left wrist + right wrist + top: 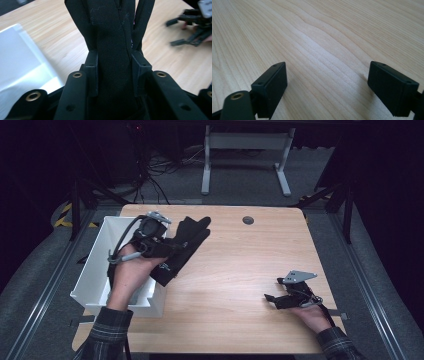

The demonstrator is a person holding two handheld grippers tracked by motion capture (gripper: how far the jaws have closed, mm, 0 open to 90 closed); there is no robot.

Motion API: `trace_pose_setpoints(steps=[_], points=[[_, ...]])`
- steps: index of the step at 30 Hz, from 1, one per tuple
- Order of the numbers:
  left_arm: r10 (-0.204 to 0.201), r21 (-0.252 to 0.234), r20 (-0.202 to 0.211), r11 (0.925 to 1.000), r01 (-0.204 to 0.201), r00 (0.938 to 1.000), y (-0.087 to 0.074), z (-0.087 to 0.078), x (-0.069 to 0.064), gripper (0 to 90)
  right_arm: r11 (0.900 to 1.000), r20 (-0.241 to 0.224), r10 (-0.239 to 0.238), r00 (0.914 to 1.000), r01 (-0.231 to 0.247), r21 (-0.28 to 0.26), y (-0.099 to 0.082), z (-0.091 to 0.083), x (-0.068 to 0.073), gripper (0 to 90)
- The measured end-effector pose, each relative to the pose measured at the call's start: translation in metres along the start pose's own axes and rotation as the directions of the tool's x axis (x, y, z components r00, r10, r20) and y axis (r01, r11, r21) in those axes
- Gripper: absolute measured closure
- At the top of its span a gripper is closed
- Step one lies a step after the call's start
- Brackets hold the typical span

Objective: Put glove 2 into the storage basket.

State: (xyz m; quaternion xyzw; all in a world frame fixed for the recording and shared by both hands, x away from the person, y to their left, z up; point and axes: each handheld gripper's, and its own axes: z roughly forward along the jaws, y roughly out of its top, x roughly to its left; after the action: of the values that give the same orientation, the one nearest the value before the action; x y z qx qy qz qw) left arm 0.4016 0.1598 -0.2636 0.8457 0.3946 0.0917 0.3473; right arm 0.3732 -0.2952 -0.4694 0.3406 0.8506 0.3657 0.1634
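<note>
Dark room, cables and a white desk frame on the grey floor behind; work surface is a light wooden table [240, 265]. High view: one white bin [95, 270] sits at the table's left edge; the left gripper [172, 247] is raised beside the bin's rim, clenched on one black glove [187, 240], which hangs from the jaws above the table just right of the bin. The right gripper [272, 300] rests low near the table's right front, well apart from glove and bin. Left gripper view: the glove [112, 50] is pinched between both pads, its cloth running up and away over the wood; the bin [22, 65] lies to the left, the right gripper [192, 30] farther off. Right gripper view: jaws released and wide, bare table [324, 37] between them, nothing held. Judgement: carry step, glove lifted and bound for the bin; next calls for moving it over the opening, then releasing. Count: one glove, one bin, two grippers.
</note>
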Motion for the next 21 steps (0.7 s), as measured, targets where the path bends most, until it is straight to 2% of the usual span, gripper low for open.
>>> trace_pose_setpoints(steps=[4,6,10,14,17,21], points=[[-0.057,0.005,-0.057,0.9983,0.057,0.9968,-0.013,-0.012,0.018,65.1,1.0000,-0.011,-0.008,0.9999,0.008,-0.001,-0.001,-0.001,0.000,16.5],[-0.091,0.012,-0.084,0.9957,0.092,0.9923,-0.021,-0.016,0.028,65.1,1.0000,-0.014,-0.008,0.9999,0.008,0.000,-0.002,-0.002,0.000,16.5],[-0.169,0.015,-0.123,0.9849,0.173,0.9779,-0.040,-0.020,0.051,65.0,0.9999,-0.016,-0.012,0.9998,0.012,-0.001,-0.002,-0.003,-0.001,16.4],[-0.223,0.030,-0.157,0.9727,0.230,0.9622,-0.055,-0.017,0.069,64.9,0.9999,-0.016,-0.013,0.9998,0.013,-0.001,-0.002,-0.003,-0.001,16.4],[-0.251,0.048,-0.182,0.9634,0.264,0.9507,-0.064,-0.010,0.079,64.8,0.9999,-0.016,-0.013,0.9998,0.013,-0.001,-0.002,-0.002,-0.001,16.4],[-0.291,0.077,-0.214,0.9464,0.313,0.9323,-0.076,0.006,0.091,64.7,0.9999,-0.016,-0.013,0.9998,0.013,0.000,-0.002,-0.003,-0.001,16.4]])
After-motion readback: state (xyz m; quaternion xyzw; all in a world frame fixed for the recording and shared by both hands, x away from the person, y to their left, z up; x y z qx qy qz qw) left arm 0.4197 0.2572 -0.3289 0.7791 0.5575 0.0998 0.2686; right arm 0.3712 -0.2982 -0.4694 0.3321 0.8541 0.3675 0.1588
